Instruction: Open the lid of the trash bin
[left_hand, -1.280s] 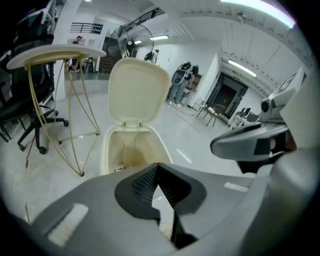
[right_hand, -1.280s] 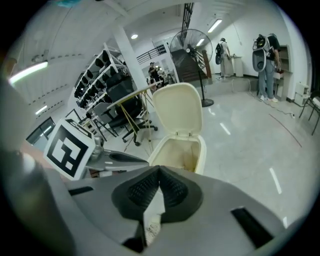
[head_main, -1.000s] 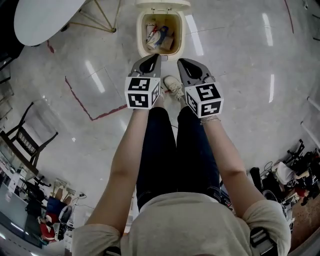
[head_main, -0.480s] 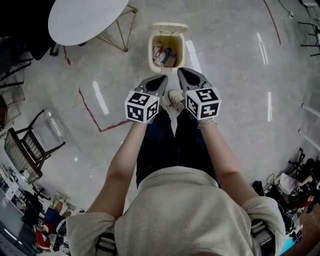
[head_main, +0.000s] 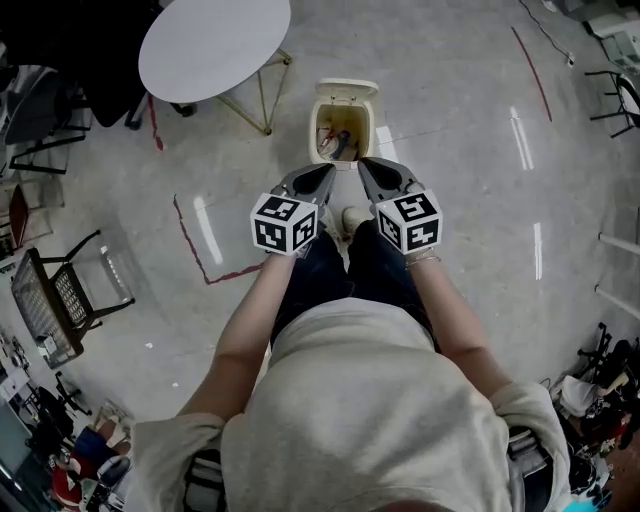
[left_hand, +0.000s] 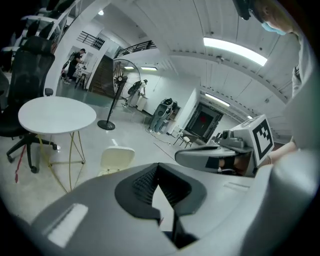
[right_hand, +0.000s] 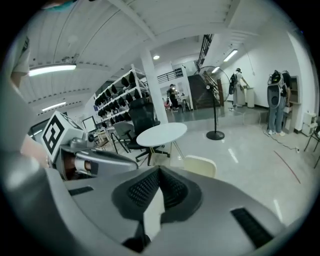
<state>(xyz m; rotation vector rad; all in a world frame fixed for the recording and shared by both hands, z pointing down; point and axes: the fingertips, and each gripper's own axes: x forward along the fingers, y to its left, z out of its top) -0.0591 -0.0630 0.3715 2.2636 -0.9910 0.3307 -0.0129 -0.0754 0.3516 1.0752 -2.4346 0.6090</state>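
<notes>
The cream trash bin (head_main: 343, 128) stands on the floor ahead of the person's feet, its lid (head_main: 347, 89) tipped up and back, with rubbish showing inside. Both grippers hang in the air short of the bin and touch nothing. My left gripper (head_main: 320, 172) and right gripper (head_main: 368, 166) point at it side by side, jaws closed and empty. In the left gripper view the raised lid (left_hand: 116, 157) shows beyond the shut left gripper (left_hand: 159, 167). The right gripper view shows the lid (right_hand: 200, 165) past the shut right gripper (right_hand: 159, 170). A light shoe (head_main: 355, 217) sits below the bin.
A round white table (head_main: 214, 46) on thin gold legs stands left of the bin. A black office chair (left_hand: 22, 75) is behind it, and a wire chair (head_main: 60, 300) at the far left. Red tape lines (head_main: 195, 250) mark the glossy floor. A floor fan (right_hand: 216, 100) stands far off.
The view has pulled up and back, so the bin looks smaller and farther away. The lid stays up. Both grippers remain side by side, held a little lower in the picture.
</notes>
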